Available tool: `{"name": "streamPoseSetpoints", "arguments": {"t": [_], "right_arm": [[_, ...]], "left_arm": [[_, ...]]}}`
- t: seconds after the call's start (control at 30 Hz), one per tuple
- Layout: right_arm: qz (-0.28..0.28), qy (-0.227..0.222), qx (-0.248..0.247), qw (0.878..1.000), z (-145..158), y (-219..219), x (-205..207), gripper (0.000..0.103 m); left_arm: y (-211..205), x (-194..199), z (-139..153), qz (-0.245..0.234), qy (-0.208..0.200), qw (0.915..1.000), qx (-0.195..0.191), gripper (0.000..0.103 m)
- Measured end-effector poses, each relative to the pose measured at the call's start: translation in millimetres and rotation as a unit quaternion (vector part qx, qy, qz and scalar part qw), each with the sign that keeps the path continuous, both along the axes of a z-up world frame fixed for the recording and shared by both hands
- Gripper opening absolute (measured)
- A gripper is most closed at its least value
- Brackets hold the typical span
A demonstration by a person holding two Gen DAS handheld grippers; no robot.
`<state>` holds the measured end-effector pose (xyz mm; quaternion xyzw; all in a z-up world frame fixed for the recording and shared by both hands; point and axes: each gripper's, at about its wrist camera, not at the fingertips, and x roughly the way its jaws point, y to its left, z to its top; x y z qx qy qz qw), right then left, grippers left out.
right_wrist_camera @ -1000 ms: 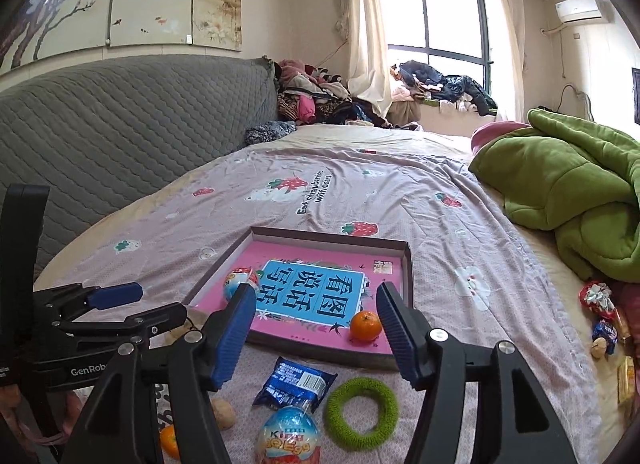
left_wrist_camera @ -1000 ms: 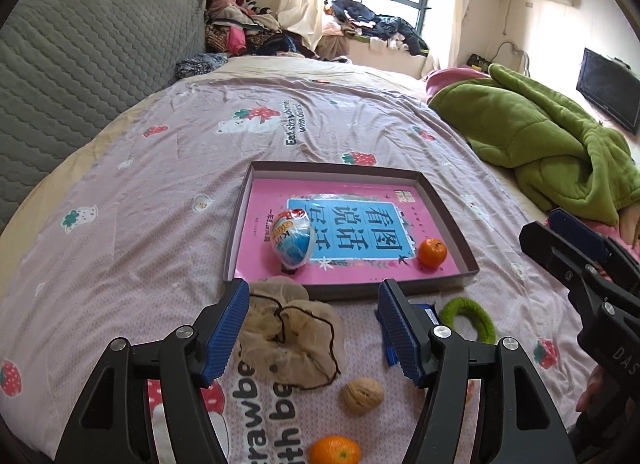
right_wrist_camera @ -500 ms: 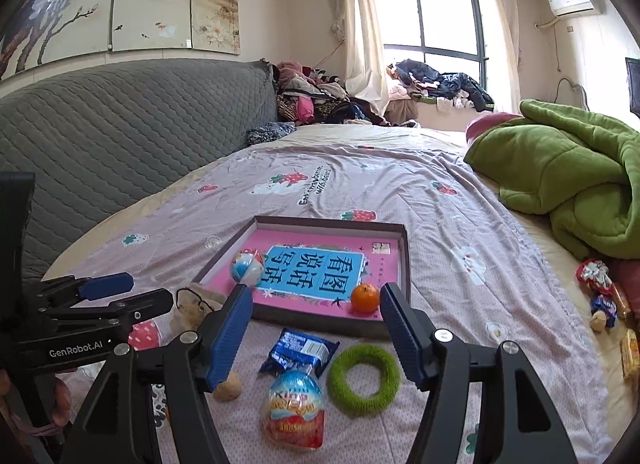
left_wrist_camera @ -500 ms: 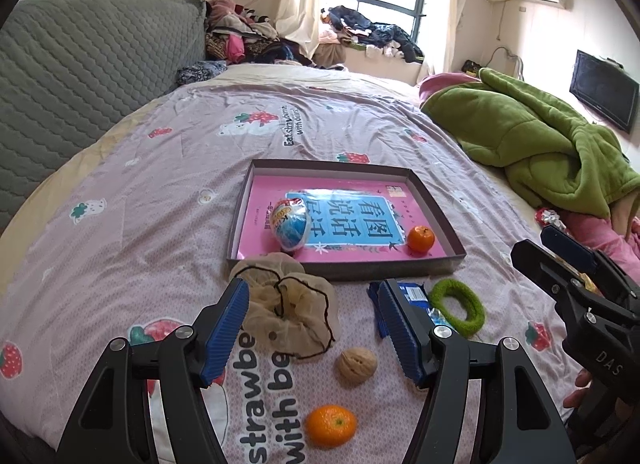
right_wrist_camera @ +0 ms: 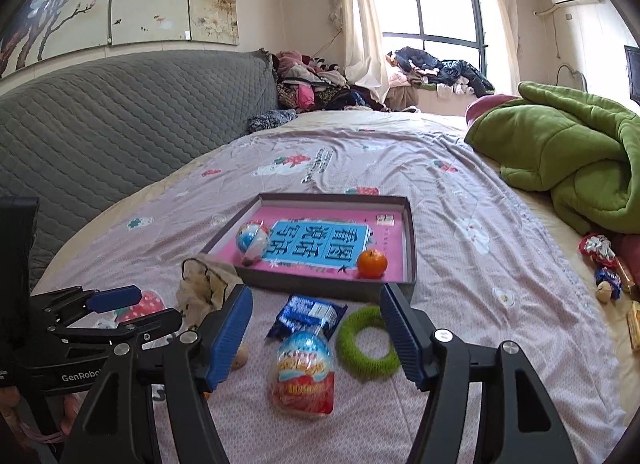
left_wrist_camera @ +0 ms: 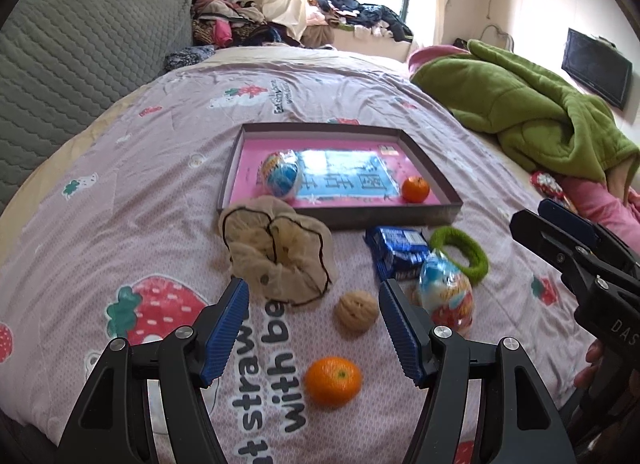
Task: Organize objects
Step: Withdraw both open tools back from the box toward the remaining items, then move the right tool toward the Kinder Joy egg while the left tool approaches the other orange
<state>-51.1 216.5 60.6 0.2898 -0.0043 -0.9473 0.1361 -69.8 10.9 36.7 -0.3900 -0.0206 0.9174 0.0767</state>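
A shallow box [left_wrist_camera: 436, 213] [right_wrist_camera: 410, 232] with a pink and blue book lies on the bed, holding a toy egg [left_wrist_camera: 281, 179] [right_wrist_camera: 252, 241] and a tangerine [left_wrist_camera: 415, 189] [right_wrist_camera: 371, 263]. In front of it lie a beige scrunchie [left_wrist_camera: 276, 252], a walnut [left_wrist_camera: 356, 311], another tangerine [left_wrist_camera: 333, 381], a blue snack packet [left_wrist_camera: 396, 248] [right_wrist_camera: 308, 314], a green ring [left_wrist_camera: 464, 254] [right_wrist_camera: 366, 344] and a second toy egg [left_wrist_camera: 446, 296] [right_wrist_camera: 303, 374]. My left gripper [left_wrist_camera: 314, 306] is open and empty above the walnut. My right gripper [right_wrist_camera: 316, 312] is open and empty above the second egg.
A green blanket [left_wrist_camera: 532, 116] [right_wrist_camera: 568, 160] is heaped on the right. The grey headboard [right_wrist_camera: 100, 124] runs along the left. Small wrapped sweets [right_wrist_camera: 600, 252] lie at the right edge. Clothes are piled by the window [right_wrist_camera: 432, 72].
Both grippers have drawn back from the box toward the bed's near edge, so the walnut, loose tangerine and second egg show more fully. Nothing was taken hold of.
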Motion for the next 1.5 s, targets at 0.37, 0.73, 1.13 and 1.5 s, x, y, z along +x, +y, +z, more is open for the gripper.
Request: {"name": "streamPoseSetpoints", "arguments": {"t": [0.37,0.73,1.13,1.5], "right_arm": [[0.009,-0.033,0.017,0.999,-25,-8,10,0.066],[0.012,-0.049,0.023,0.998,-35,-9,14,0.066],[0.015,-0.063,0.016,0.998,-40,-9,19,0.066],[0.020,-0.083,0.023,0.996,-48,-13,19,0.066]], "left_arm": [[7,12,-23,-0.025,-0.037,0.9990,-0.003,0.069],[12,19,-34,-0.037,-0.056,0.9977,-0.003,0.069],[14,22,-42,-0.043,-0.074,0.9963,-0.006,0.069],[16,22,-51,-0.039,-0.098,0.9943,-0.011,0.069]]}}
